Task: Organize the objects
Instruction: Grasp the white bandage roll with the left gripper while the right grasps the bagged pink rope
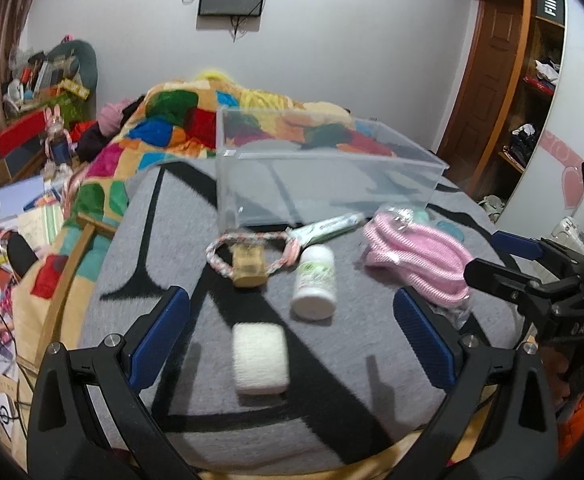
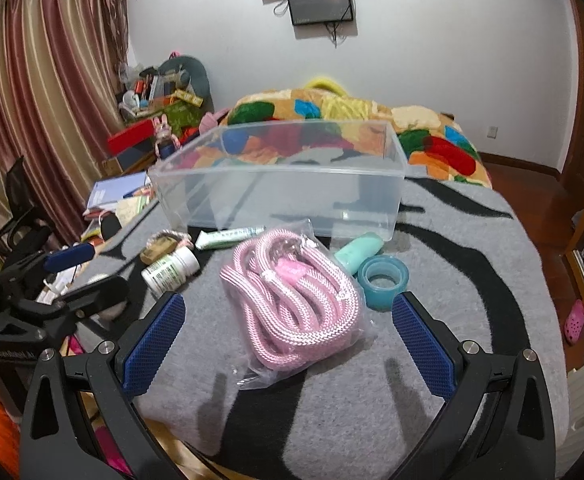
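Observation:
An empty clear plastic bin (image 1: pixel 323 184) (image 2: pixel 280 192) stands on the grey-and-black blanket. In front of it lie a white gauze roll (image 1: pixel 259 357), a white pill bottle (image 1: pixel 315 285) (image 2: pixel 170 270), a rope toy with a wooden block (image 1: pixel 246 262) (image 2: pixel 160 249), a green-white tube (image 1: pixel 325 227) (image 2: pixel 228 237), a bagged pink rope (image 1: pixel 415 262) (image 2: pixel 292 300), a teal tape roll (image 2: pixel 383 280) and a mint tube (image 2: pixel 357 250). My left gripper (image 1: pixel 292 340) is open, just above the gauze roll. My right gripper (image 2: pixel 288 344) is open around the near part of the pink rope.
A colourful quilt (image 1: pixel 180 120) (image 2: pixel 431 136) lies behind the bin. A cluttered desk and floor with papers (image 1: pixel 20 216) lie left of the bed. A wooden wardrobe (image 1: pixel 531 80) stands at the right. The bed's right edge drops to a wood floor (image 2: pixel 563 248).

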A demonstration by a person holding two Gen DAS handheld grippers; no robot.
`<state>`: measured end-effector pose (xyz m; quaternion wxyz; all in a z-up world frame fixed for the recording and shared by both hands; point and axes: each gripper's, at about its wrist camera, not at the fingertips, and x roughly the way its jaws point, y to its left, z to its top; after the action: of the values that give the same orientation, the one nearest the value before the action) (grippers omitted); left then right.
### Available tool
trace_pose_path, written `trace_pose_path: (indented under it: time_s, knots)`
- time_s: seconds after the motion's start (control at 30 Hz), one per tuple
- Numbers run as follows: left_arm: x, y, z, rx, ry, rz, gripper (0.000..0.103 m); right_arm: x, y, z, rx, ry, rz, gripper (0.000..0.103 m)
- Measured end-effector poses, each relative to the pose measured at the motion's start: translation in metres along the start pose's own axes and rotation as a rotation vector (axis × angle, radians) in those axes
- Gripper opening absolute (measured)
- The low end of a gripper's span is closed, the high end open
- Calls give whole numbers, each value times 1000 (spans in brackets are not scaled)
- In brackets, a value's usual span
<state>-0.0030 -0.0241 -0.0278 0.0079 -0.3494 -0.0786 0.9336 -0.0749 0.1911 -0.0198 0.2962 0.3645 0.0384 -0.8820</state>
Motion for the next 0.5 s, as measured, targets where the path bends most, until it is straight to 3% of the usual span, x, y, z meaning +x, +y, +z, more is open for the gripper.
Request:
trace_pose_path:
  time_s: [0.23,0.4,0.5]
  knots:
    - [17,24,-15,-59,77,-12,103,31,-9,1,24,98,42,103]
    - [15,21,-17,-37,68,-11,79,48,-6,1,12,130,57,101]
    - [14,19,-18,-20,67,-11,60,53,-1,3,-14,139,66,91]
